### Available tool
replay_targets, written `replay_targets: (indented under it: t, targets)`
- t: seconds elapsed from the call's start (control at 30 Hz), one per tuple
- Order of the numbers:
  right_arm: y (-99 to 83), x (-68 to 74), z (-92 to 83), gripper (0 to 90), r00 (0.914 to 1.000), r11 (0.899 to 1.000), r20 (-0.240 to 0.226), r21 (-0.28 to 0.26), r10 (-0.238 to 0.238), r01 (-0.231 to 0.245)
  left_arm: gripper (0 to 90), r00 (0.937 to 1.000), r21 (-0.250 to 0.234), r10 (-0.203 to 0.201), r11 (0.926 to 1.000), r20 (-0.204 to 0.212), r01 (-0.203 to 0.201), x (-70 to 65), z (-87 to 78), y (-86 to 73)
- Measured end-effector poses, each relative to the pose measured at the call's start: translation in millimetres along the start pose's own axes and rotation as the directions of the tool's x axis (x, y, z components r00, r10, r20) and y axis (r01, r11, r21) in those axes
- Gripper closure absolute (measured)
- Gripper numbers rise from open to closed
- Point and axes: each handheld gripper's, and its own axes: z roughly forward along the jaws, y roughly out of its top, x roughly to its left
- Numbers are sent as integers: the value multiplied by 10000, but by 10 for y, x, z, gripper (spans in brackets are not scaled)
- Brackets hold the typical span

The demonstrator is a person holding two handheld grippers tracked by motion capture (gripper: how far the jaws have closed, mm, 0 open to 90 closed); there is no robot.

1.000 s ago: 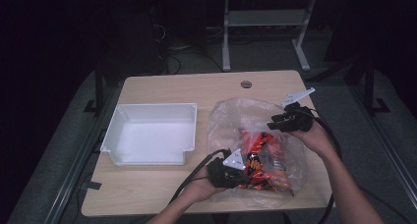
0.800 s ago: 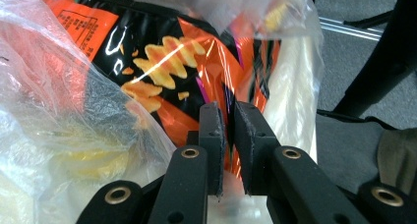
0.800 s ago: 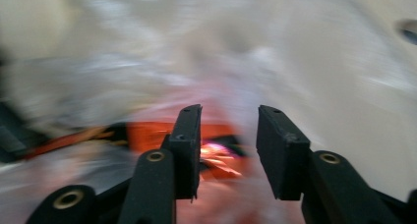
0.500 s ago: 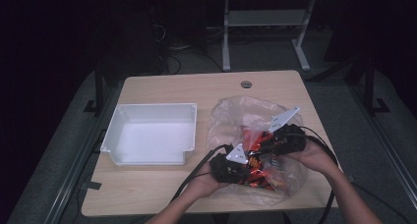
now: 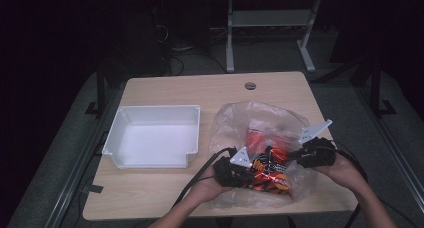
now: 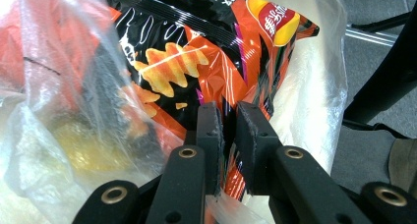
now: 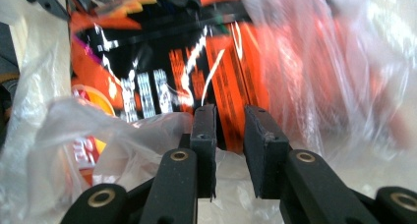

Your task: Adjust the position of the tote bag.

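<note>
Orange-and-black foil marked the chip bag [image 5: 265, 170], which lay at the right front of the bench [image 5: 200, 90] inside a clear plastic bag [image 5: 255, 120], well apart from the white tray [image 5: 155, 138] on the left. Your left gripper [image 6: 227, 135] had its fingers [image 6: 209, 135] nearly together, pinching the lower edge of the chip bag with a fold of clear film caught beside it. Your right gripper [image 7: 228, 135] had just been closing; its fingers [image 7: 263, 140] stood a little apart over a strip of the orange packet where the film bunched up, and you could not tell from these views whether the pads already pressed on it. I judged the chip bag to be light, puffed with air and crinkly, its contents easy to crush, and its foil slick against the film, so the flat sealed edges looked like the safest places to grip, not the swollen middle. The clear plastic bag was limp and would likely drag along unless held back. Both your forearms came in low from the near edge, your left hand [image 5: 210, 185] and right hand [image 5: 342, 173] facing each other across the packet, fingers level and pointing inward.
</note>
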Motion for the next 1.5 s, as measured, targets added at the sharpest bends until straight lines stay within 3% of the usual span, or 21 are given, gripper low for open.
replay_targets:
  t: [0.17,0.3,0.47,0.73,0.87,1.03,1.1,1.2,1.33,1.5]
  targets:
    - [-77,19,-26,702,9998,9995,42,-277,176,-175,754,10000,-31,-40,10000,-68,40,-1,-21,4]
    - [85,177,-183,673,9992,9955,96,-863,-392,399,693,9999,17,-34,10000,-146,34,-15,-84,-3]
    - [266,389,-260,646,9931,9861,19,-1177,-1176,1170,621,9997,73,-23,10000,-263,25,-59,-171,-46]
    - [427,781,-101,649,9730,9680,-385,-1180,-2275,2216,560,9993,523,104,9986,-363,-85,-113,-217,-120]
    - [383,877,33,684,9633,9621,-266,-642,-2672,2651,560,9990,663,57,9978,-446,-28,-106,-214,-166]
    - [181,789,-26,715,9789,9773,205,-578,-2031,2040,561,9988,841,96,9964,-479,-55,-84,-205,-202]
    - [51,732,-86,741,9853,9840,396,-594,-1661,1682,561,9987,746,-58,9972,-507,96,-88,-185,-216]
    - [-141,676,-131,774,9897,9907,630,-387,-1282,1308,560,9986,946,105,9955,-518,-55,-80,-181,-233]
    - [-405,596,-120,800,9970,9982,569,-255,-534,549,556,9986,1047,148,9945,-499,-95,-68,-172,-264]
    - [-623,549,-16,802,9994,10000,356,-61,-17,20,539,9986,1190,79,9929,-517,-17,-51,-132,-302]
